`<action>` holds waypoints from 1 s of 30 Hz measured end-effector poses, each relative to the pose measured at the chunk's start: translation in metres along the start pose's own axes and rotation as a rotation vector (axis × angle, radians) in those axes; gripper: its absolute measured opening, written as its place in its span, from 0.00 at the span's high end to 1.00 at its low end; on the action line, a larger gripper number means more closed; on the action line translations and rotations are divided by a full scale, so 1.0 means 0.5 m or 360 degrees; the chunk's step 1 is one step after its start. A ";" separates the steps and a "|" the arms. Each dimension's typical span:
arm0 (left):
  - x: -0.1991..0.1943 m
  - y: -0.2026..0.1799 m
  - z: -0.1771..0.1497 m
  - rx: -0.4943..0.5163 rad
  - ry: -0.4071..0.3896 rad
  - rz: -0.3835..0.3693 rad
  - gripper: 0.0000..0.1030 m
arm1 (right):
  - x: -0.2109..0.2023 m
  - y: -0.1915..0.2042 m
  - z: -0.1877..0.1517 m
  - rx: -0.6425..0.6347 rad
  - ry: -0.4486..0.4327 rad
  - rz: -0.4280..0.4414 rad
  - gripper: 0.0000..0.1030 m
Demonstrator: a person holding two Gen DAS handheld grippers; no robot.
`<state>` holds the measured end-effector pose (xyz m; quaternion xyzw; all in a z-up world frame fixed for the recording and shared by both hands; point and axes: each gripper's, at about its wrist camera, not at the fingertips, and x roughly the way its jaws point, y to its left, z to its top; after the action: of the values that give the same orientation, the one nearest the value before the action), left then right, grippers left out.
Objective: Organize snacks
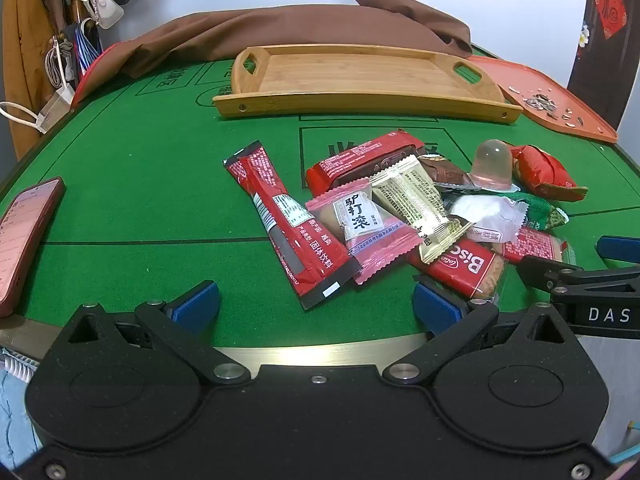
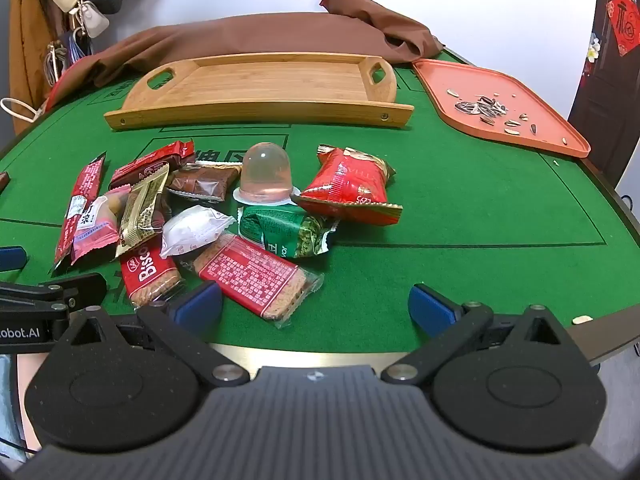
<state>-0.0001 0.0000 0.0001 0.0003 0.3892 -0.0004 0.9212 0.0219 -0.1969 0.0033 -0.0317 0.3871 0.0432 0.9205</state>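
Green felt table (image 2: 460, 208) carries a bare bamboo tray (image 2: 260, 76) at the back and an orange tray (image 2: 460, 80) of sunflower seeds (image 2: 484, 110). Snack packets (image 2: 192, 216) lie heaped near the front edge, a jelly cup (image 2: 266, 174) upright among them. Left gripper (image 1: 316, 300) and right gripper (image 2: 316, 304) hover with jaws spread wide, holding nothing.

Snack pile (image 1: 400, 208) is lying mid-table (image 1: 140, 200), near the front edge. Wooden tray (image 1: 360, 76) is sitting behind it, with a cloth (image 1: 280, 28) lying behind that. Flat tray (image 2: 500, 96) with seeds (image 2: 484, 108) on it is sitting to the right. Phone (image 1: 24, 240) is lying far left. Jelly cup (image 2: 266, 174) is standing upright within the pile.
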 end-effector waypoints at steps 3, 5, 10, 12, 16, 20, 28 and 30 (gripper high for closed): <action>0.000 0.000 0.000 -0.0001 0.0002 -0.0001 0.00 | -0.001 -0.001 0.000 0.0004 -0.0005 0.0004 0.00; 0.000 0.000 0.000 -0.0001 0.0002 -0.0001 0.00 | -0.001 -0.001 0.000 0.0005 -0.0002 0.0004 0.00; 0.000 0.000 0.000 -0.0001 0.0004 -0.0001 0.00 | -0.002 -0.002 -0.001 0.0004 -0.0009 0.0005 0.00; 0.000 0.000 0.000 -0.0001 0.0005 -0.0001 0.00 | -0.003 -0.002 0.000 0.0004 -0.0012 0.0005 0.00; 0.000 0.000 0.000 -0.0001 0.0006 -0.0001 0.00 | -0.004 -0.002 0.000 0.0004 -0.0014 0.0005 0.00; 0.000 0.000 0.000 -0.0001 0.0007 -0.0001 0.00 | -0.003 -0.002 0.000 0.0003 -0.0018 0.0005 0.00; 0.000 0.000 0.000 -0.0001 0.0009 -0.0001 0.00 | -0.004 -0.001 -0.001 0.0004 -0.0021 0.0005 0.00; 0.000 0.000 0.000 -0.0001 0.0009 -0.0001 0.00 | -0.004 -0.001 -0.001 0.0004 -0.0021 0.0005 0.00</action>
<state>-0.0001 0.0000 0.0000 -0.0001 0.3917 -0.0007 0.9201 0.0201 -0.1978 0.0046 -0.0296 0.3813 0.0444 0.9229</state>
